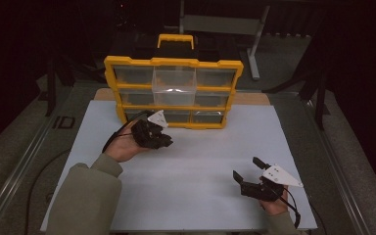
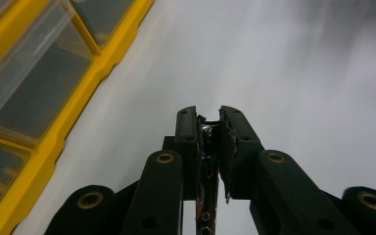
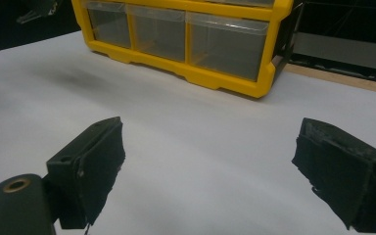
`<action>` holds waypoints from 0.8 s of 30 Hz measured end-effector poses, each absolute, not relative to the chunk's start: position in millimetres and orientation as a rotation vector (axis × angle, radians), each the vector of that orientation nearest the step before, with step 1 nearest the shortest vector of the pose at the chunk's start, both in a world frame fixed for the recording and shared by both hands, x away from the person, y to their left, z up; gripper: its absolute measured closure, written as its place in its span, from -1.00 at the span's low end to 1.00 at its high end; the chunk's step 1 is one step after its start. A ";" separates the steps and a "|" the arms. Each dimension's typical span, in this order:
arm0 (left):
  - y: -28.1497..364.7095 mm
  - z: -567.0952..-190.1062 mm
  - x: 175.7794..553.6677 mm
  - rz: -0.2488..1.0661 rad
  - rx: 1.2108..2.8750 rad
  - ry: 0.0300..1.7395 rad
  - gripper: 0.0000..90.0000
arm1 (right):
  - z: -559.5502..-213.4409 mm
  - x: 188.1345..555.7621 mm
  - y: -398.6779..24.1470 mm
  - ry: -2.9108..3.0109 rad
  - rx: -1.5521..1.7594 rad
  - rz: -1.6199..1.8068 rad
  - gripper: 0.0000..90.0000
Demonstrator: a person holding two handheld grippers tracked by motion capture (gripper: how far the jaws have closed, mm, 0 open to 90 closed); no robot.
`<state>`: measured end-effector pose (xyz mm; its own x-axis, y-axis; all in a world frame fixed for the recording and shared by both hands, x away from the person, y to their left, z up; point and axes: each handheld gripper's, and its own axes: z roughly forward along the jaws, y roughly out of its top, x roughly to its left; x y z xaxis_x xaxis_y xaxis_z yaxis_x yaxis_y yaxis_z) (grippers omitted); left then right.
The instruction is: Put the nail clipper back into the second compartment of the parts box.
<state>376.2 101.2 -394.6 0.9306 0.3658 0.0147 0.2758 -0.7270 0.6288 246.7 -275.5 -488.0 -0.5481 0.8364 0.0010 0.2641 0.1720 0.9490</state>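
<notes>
Two grippers worked here: the left gripper (image 2: 209, 115), jaws pinched on a thin dark item (unclear what), hovered just before the yellow drawer cabinet (image 1: 173, 93); the right gripper (image 3: 215, 171), jaws wide and empty, sat farther off.

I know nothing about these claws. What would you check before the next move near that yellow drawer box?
1. Left claw has a firm hold: ok, its jaws are shut on a small dark piece.
2. What that piece is: cannot tell, too little of it shows.
3. A drawer is open to take it: ok, the clear middle drawer sticks out of the yellow drawer box.
4. What is in that drawer: cannot tell.
5. Right claw is out of the way: ok, it is open, holds nothing and sits at the near side of the white table.
</notes>
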 end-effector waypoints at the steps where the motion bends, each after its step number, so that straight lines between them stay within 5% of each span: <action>1: 101.7 -392.8 376.4 0.180 2.426 0.451 0.78 | -488.0 246.7 -275.5 1.914 1.036 1.383 -0.76; 24: 104.9 -352.7 377.6 0.199 2.391 0.437 0.78 | -487.7 246.6 -276.3 1.909 1.042 1.386 -0.76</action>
